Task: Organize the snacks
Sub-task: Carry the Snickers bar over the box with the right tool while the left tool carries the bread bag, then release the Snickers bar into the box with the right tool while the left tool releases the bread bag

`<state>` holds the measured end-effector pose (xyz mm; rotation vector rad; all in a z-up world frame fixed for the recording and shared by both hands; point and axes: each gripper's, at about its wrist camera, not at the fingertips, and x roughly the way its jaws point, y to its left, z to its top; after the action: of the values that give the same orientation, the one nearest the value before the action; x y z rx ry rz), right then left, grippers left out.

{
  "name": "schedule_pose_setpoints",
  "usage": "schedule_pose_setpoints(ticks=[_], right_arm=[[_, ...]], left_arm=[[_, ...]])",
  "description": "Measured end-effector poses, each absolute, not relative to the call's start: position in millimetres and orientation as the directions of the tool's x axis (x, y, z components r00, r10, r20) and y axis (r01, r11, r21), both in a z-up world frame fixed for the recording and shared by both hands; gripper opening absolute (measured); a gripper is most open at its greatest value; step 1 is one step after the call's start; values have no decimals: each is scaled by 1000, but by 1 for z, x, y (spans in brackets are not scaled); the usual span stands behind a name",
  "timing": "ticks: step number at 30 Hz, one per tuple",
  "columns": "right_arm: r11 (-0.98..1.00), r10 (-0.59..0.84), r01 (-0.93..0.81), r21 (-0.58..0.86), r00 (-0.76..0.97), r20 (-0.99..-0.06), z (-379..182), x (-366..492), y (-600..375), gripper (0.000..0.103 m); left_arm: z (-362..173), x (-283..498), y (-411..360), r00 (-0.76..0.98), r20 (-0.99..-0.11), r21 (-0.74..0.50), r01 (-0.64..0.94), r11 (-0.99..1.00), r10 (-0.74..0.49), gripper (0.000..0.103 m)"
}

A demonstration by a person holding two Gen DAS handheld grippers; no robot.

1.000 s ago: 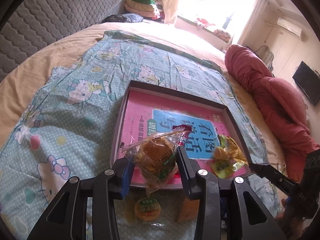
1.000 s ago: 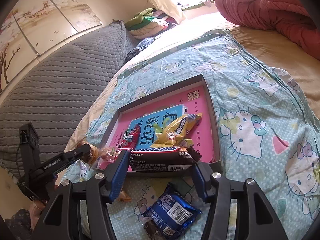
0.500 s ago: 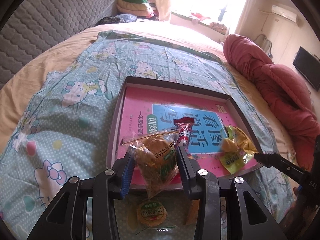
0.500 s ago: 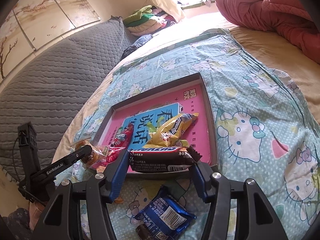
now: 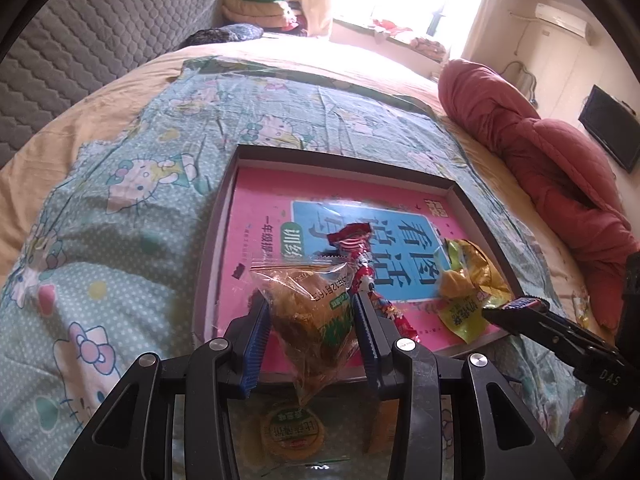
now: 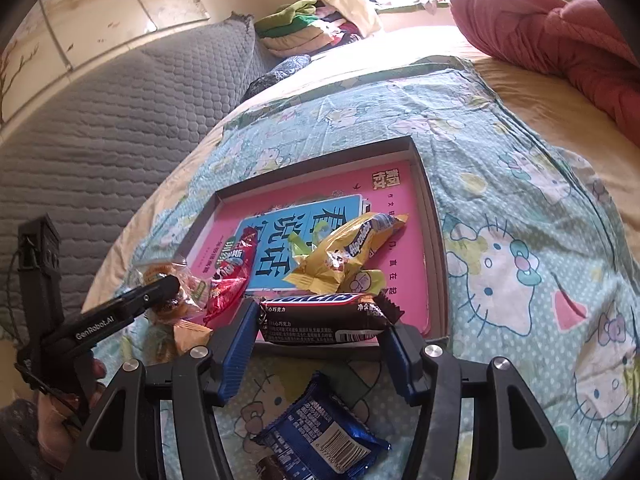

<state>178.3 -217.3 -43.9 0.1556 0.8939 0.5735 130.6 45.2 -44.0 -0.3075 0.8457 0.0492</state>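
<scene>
My left gripper is shut on a clear-wrapped brown pastry, held over the near edge of the dark-rimmed tray with a pink book inside. In the tray lie a red candy pack and a yellow snack bag. My right gripper is shut on a brown Snickers bar, held lengthwise over the tray's near rim. The yellow bag and red pack lie just beyond it. The left gripper with the pastry shows at the left.
On the Hello Kitty sheet near me lie a round green-labelled cake, an orange packet and a blue snack pack. A red quilt lies to the right. A grey padded headboard stands at the left.
Both grippers have moved forward a little toward the tray with their snacks still held. The tray looks closer and larger in both views.
</scene>
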Motion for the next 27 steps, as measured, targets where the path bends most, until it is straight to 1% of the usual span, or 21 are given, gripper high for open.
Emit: schedule_pose_setpoints(ticks=[7, 14, 27], right_arm=[[854, 501, -415, 312, 499, -707, -47, 177, -212, 59], [870, 478, -386, 306, 512, -714, -49, 184, -217, 59], [871, 472, -392, 297, 499, -727, -54, 187, -213, 59]], left_arm=[[-45, 133, 41, 665, -742, -246, -152, 957, -85, 42], [-46, 137, 37, 669, -736, -249, -131, 960, -100, 42], [-47, 152, 30, 676, -728, -253, -113, 961, -112, 42]])
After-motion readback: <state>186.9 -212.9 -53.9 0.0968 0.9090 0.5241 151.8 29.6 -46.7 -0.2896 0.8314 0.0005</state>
